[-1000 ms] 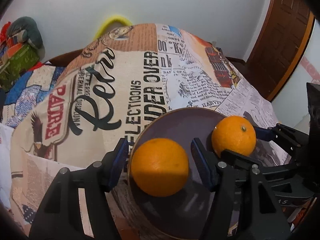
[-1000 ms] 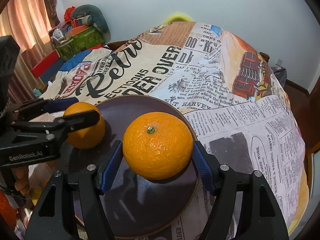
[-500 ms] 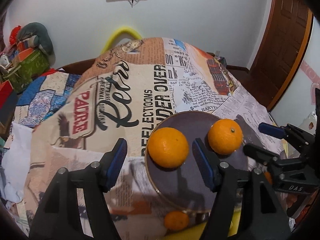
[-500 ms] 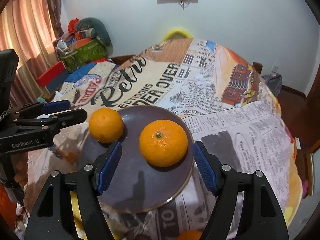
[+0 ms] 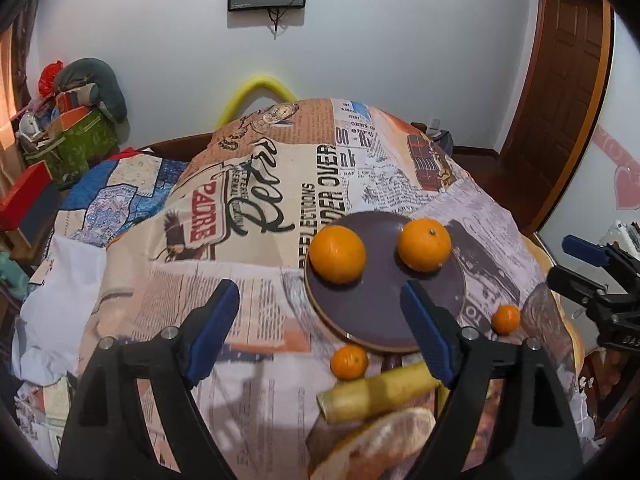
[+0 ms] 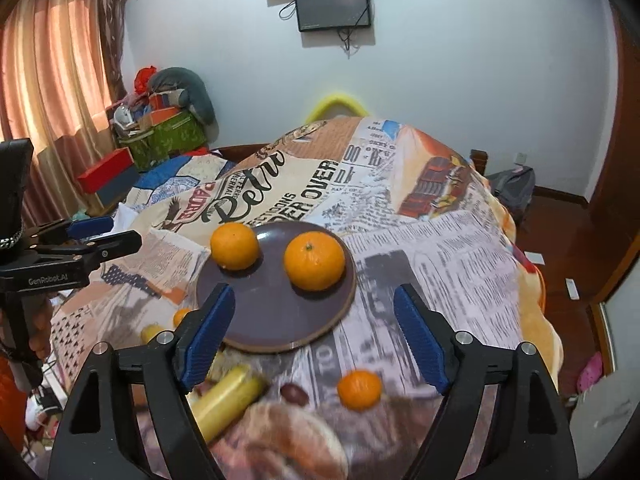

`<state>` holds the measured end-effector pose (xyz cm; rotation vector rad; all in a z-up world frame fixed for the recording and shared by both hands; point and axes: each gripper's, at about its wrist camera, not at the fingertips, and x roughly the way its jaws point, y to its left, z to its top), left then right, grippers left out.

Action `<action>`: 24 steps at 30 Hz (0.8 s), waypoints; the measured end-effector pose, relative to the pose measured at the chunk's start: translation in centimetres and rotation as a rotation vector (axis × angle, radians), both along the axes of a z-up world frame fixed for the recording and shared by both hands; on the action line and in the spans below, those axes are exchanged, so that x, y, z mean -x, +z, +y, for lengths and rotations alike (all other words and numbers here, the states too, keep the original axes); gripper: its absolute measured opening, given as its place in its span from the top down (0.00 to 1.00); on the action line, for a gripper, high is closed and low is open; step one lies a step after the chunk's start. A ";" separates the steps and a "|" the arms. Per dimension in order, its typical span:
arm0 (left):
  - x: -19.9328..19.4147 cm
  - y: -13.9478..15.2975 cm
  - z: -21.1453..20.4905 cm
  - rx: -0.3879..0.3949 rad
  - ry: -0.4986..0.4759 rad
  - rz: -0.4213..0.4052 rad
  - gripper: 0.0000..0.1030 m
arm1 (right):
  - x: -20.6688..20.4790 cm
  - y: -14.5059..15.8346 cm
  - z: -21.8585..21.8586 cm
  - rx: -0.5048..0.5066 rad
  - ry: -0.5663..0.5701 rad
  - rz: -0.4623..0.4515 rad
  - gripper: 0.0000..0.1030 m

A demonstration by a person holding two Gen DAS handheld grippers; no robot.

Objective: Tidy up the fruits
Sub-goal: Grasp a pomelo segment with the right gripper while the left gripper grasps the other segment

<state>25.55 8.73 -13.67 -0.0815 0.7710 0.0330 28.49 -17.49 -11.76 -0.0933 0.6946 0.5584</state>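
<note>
Both grippers back off the round dark-purple plate [image 5: 372, 320], jaws just widened, gripping nothing.
Two large oranges [image 5: 338, 254] [image 5: 425, 245] left there; near yellow fruit [image 6: 224, 400] blurred; left gripper [image 5: 324, 334], right gripper [image 6: 310, 338].

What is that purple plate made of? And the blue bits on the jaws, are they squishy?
The plate looks like glazed ceramic, perhaps stoneware: matte purple-brown face, with a paler bare edge around the rim. It could be melamine; the pictures leave that open. The blue pads look like rubber or soft plastic: dull, with a fine ribbed texture made for gripping. Probably a little squishy, but that cannot be seen.
</note>
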 end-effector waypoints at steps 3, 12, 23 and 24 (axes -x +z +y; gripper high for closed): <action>1.4 -0.3 -0.2 0.006 -0.006 0.015 0.18 | 1.5 -0.2 -1.0 0.007 -0.010 0.002 0.23; 4.5 -3.8 -1.9 -0.007 -0.042 0.109 0.17 | 4.0 -2.0 -3.0 0.034 -0.033 0.026 0.23; 5.4 -9.9 -2.6 0.046 -0.064 0.262 0.17 | 4.3 -8.0 -2.7 0.100 -0.002 0.152 0.23; 5.4 -10.3 -2.6 0.057 -0.063 0.271 0.17 | 4.3 -8.6 -2.6 0.105 -0.001 0.166 0.23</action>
